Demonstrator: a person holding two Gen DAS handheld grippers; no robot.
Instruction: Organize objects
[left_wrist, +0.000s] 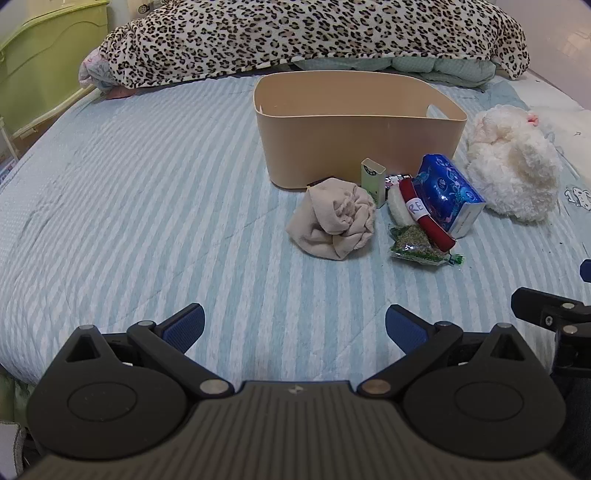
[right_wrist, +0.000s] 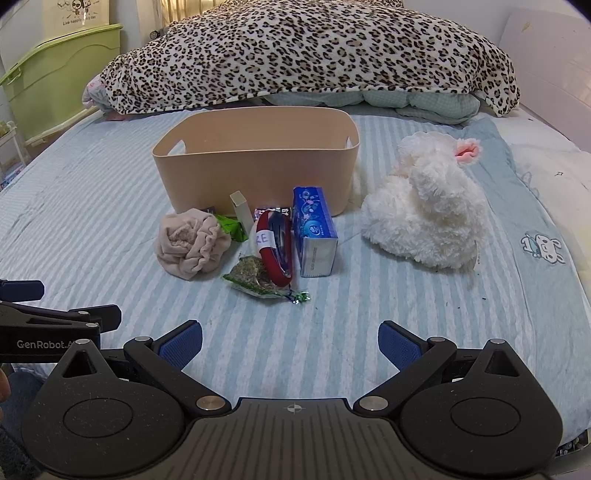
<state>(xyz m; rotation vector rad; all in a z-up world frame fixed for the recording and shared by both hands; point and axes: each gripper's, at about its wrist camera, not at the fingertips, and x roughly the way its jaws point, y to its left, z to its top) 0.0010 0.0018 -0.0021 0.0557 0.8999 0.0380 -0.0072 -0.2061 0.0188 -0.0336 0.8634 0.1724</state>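
A beige bin (left_wrist: 354, 144) (right_wrist: 255, 173) stands on the striped bed. In front of it lie a crumpled beige cloth (left_wrist: 334, 221) (right_wrist: 192, 245), a small pale green box (left_wrist: 373, 177) (right_wrist: 242, 208), a red band with a white label (left_wrist: 424, 214) (right_wrist: 275, 251), a blue tissue pack (left_wrist: 447, 195) (right_wrist: 314, 232) and a green packet (left_wrist: 417, 247) (right_wrist: 255, 280). A white plush toy (left_wrist: 513, 166) (right_wrist: 424, 214) lies to the right. My left gripper (left_wrist: 295, 326) and right gripper (right_wrist: 290, 341) are open and empty, near the bed's front, well short of the objects.
A leopard-print blanket (left_wrist: 295, 37) (right_wrist: 306, 55) is heaped behind the bin. A green plastic chest (left_wrist: 44, 62) (right_wrist: 62, 74) stands left of the bed. The right gripper shows at the right edge of the left wrist view (left_wrist: 554, 314).
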